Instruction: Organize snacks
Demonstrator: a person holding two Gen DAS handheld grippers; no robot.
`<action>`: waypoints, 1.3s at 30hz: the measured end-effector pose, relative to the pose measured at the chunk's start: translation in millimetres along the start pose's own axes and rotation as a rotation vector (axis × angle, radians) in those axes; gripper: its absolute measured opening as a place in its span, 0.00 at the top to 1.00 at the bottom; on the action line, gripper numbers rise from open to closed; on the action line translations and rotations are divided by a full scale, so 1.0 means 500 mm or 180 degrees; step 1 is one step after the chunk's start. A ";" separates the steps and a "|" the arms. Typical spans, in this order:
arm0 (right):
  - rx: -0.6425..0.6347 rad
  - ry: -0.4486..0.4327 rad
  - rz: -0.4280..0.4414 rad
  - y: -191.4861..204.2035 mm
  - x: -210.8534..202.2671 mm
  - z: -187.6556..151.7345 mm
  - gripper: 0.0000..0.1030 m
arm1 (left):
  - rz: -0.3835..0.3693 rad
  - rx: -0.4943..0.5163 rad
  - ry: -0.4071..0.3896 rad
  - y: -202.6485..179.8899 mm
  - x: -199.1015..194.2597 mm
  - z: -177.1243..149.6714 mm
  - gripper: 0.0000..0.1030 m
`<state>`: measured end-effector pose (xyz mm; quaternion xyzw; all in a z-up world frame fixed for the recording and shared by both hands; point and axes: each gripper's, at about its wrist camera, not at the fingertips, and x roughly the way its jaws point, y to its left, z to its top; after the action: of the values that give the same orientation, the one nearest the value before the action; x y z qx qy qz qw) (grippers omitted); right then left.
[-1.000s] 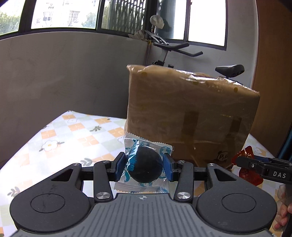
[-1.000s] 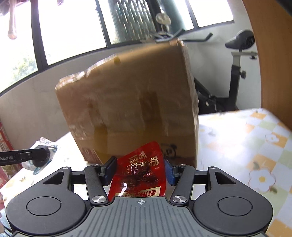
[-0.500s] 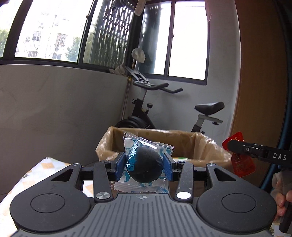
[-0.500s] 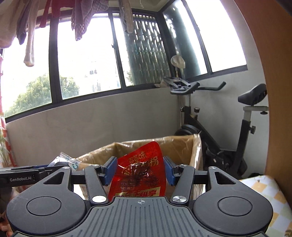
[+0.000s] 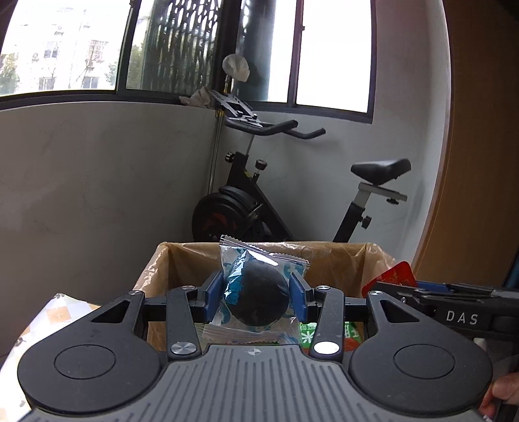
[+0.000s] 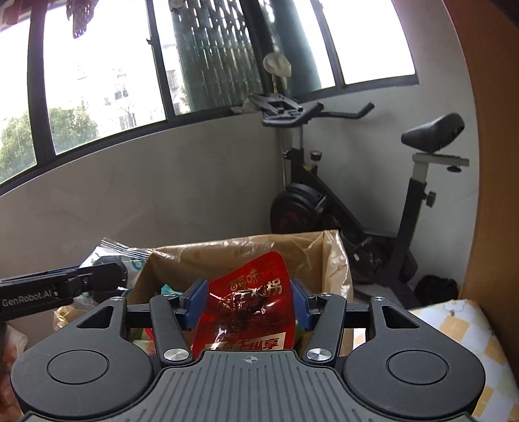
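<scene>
Left wrist view: cardboard box (image 5: 168,269) (green packets (image 5: 306,334) inside), left claw (image 5: 256,295) clenching dark-ball snack (image 5: 259,297), right claw (image 6: 245,303) red pouch (image 6: 249,302).

a lived-in home, on an enclosed balcony or sunroom. an exercise bike (image 5: 292,201) stands in the corner against a grey wall (image 5: 97,181). above the bike, big dark-framed windows (image 6: 107,84) show trees and apartment blocks. clothes (image 6: 79,13) hang above the windows. near the bike, a flower-patterned tablecloth (image 6: 467,328).
</scene>
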<state>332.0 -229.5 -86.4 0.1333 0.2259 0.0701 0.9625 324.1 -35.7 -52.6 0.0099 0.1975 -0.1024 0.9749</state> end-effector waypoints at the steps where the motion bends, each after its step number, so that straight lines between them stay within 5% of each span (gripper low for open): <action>1: 0.0001 0.0033 -0.0034 0.001 0.004 -0.004 0.50 | 0.0048 0.0052 0.0017 -0.002 0.006 -0.004 0.53; 3: -0.0011 0.0098 -0.0092 0.005 0.009 -0.009 0.48 | 0.0162 0.0084 0.0037 0.004 0.008 -0.008 0.46; 5: -0.0007 0.0138 -0.0102 0.006 0.006 -0.007 0.39 | 0.0187 0.0073 0.0010 0.019 -0.005 -0.006 0.22; 7: -0.0022 0.0113 -0.0096 0.007 -0.005 -0.003 0.27 | 0.0151 0.0087 -0.0063 0.034 -0.026 -0.003 0.19; 11: -0.0102 0.0101 -0.0186 0.011 -0.037 0.017 0.22 | 0.0123 0.0067 -0.0010 0.058 -0.067 0.024 0.10; 17: -0.0210 0.0060 -0.0212 0.047 -0.110 0.039 0.00 | 0.0137 -0.0025 -0.0157 0.061 -0.149 0.054 0.08; 39: -0.0470 -0.0580 -0.0242 0.242 -0.490 0.078 0.00 | 0.0694 0.0495 -0.0746 -0.011 -0.486 0.090 0.00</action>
<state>123.3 -170.8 84.1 0.0591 0.1366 0.0375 0.9881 121.3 3.9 83.1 0.0946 0.0718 -0.0116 0.9929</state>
